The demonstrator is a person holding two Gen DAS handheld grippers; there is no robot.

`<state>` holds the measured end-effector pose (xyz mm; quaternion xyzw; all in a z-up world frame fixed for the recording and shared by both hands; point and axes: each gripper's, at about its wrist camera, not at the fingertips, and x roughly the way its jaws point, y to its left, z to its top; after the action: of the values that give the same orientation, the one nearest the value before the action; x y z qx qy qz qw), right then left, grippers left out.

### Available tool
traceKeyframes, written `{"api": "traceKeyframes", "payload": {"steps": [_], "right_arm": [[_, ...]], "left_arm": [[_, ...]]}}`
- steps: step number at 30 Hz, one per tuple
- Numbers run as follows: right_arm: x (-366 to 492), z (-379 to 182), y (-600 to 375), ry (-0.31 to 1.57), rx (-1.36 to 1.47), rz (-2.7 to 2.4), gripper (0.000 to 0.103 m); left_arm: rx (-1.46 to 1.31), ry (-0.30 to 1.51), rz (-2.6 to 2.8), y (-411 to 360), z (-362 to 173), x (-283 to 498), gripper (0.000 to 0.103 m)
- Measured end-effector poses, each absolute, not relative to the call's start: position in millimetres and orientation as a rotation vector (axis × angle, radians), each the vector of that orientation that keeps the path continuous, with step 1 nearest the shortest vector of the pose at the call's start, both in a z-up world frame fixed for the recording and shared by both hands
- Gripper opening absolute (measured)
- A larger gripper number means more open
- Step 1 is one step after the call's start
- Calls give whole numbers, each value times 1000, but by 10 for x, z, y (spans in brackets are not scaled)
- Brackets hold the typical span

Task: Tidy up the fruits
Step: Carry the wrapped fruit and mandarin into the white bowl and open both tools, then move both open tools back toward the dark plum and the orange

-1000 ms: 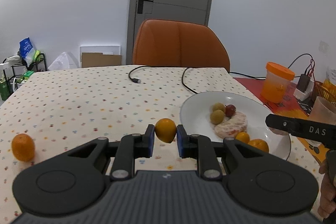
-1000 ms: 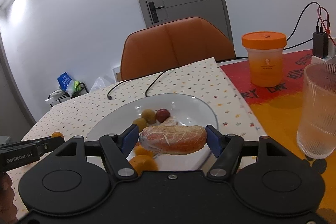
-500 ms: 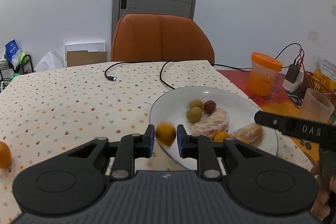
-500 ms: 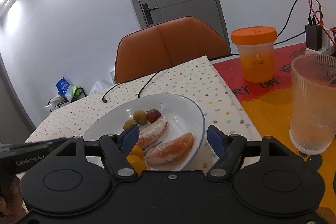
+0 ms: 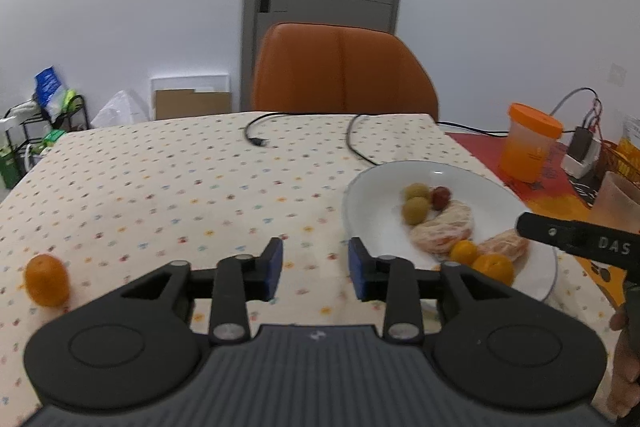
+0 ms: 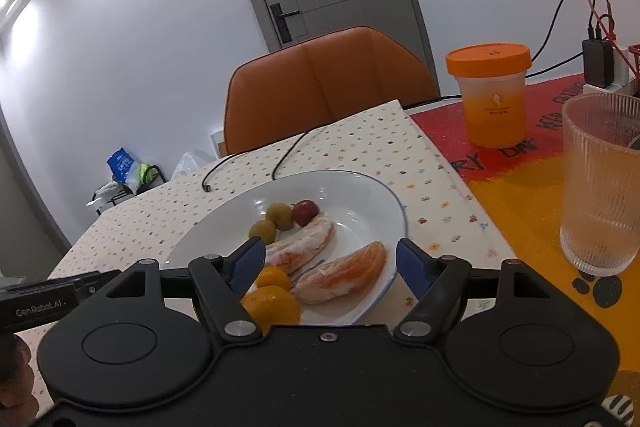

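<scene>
The fruit sits mostly on the white plate, which lies on the dotted cloth near the right side of my desk: two green grapes and a red one toward its far side, a peeled citrus piece curled beneath them, another peeled segment closer to me, and two small oranges at the near rim. One more small orange rests alone on the cloth, well apart to the left. My left claw hangs over bare cloth just left of the plate, its blue pads spread with nothing between them. My right claw hovers low over the plate's near edge, jaws wide apart and empty, the near segment showing through the gap. Further right stand a ribbed glass and an orange-lidded cup on a red and orange mat; an orange chair faces the desk's far edge.
</scene>
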<state>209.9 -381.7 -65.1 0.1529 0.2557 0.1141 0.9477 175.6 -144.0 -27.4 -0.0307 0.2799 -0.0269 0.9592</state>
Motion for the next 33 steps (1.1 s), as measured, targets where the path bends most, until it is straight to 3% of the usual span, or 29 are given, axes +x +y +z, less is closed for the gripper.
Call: {"api": "traceKeyframes", "payload": {"steps": [2, 4, 10, 18, 21, 33], "right_arm": [[2082, -628, -3795, 515, 312, 235, 73], [2071, -605, -3761, 512, 308, 235, 73], [2020, -519, -3564, 504, 278, 267, 87], [2003, -470, -3322, 518, 259, 314, 93], [1980, -451, -3236, 519, 255, 329, 103], [1900, -413, -2870, 557, 237, 383, 103]], "left_arm": [[-70, 573, -45, -1364, -266, 1721, 39], [-69, 570, -33, -1303, -254, 1678, 50], [-73, 555, 28, -1063, -223, 1555, 74], [-92, 561, 116, -705, -224, 1447, 79], [-93, 550, 134, -604, -201, 1377, 83], [-119, 540, 187, -285, -169, 1142, 85]]}}
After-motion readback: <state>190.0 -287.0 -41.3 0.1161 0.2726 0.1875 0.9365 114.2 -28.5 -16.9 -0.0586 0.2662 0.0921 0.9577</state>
